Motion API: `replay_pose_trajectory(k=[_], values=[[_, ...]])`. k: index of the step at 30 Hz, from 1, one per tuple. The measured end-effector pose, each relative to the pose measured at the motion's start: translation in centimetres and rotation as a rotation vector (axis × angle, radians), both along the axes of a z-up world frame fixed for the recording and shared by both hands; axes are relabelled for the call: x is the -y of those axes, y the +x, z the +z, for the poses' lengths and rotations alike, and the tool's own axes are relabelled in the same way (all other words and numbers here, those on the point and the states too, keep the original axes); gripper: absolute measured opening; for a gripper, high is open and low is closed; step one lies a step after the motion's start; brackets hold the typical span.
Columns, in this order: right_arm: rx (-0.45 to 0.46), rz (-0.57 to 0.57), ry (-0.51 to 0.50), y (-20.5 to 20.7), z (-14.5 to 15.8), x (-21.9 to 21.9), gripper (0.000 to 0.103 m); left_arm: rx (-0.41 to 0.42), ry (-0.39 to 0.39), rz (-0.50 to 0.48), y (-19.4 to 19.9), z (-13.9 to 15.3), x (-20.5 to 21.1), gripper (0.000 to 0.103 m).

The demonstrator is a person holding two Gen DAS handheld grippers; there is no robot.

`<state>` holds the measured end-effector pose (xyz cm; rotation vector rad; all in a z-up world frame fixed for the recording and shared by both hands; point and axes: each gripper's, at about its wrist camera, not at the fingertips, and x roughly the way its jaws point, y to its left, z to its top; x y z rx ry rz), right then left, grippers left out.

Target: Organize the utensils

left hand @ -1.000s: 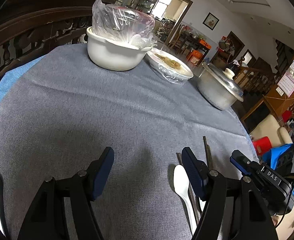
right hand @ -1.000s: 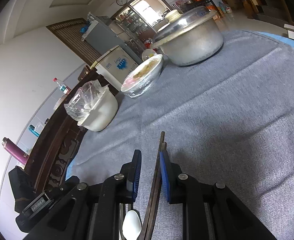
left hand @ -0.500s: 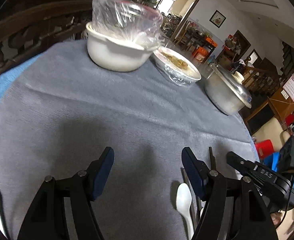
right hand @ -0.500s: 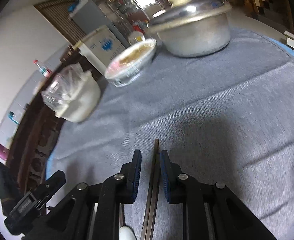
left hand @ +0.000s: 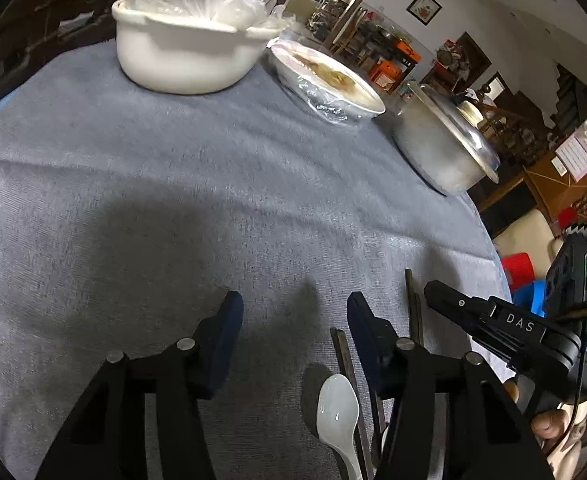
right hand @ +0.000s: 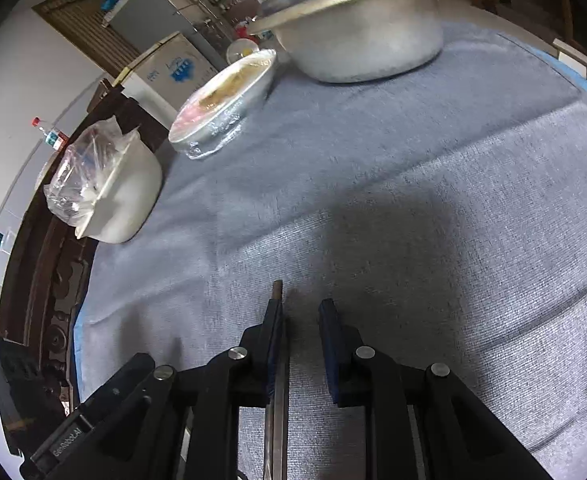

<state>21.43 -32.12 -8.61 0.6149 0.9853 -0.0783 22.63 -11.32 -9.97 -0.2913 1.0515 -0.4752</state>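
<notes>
A white spoon lies on the grey cloth with dark chopsticks beside it. My left gripper hovers over them, its jaws closing with only bare cloth between the pads. The spoon sits just inside its right finger, behind the tips. My right gripper stands at a narrow gap. One chopstick runs along its left finger, and cloth shows between that chopstick and the other finger. In the left wrist view a finger of the right gripper sits beside another chopstick.
At the far side of the table stand a white pot topped with a plastic bag, a film-wrapped bowl of food and a lidded metal pot. A carved wooden chair back borders the left edge. A hand holds the right gripper.
Both grippers moved forward toward the dishes and tipped further down. The left jaws narrowed. In the right wrist view the chopstick shifted from mid-gap to against the left finger.
</notes>
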Motion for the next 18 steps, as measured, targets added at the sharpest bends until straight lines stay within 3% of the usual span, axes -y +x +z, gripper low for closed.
replay_pose_trajectory(k=[6,13,18], values=[[-0.010,0.060,-0.034,-0.1,0.4,-1.4,0.021,0.041,0.066,-0.045,-0.6,0.1,1.3,0.055],[-0.057,0.142,-0.283,-0.6,1.0,-4.6,0.009,0.125,0.196,-0.073,-1.7,0.1,2.5,0.052],[-0.059,0.148,-0.390,-0.7,1.2,-5.6,0.004,0.168,0.264,-0.067,-2.1,0.0,2.7,0.030]])
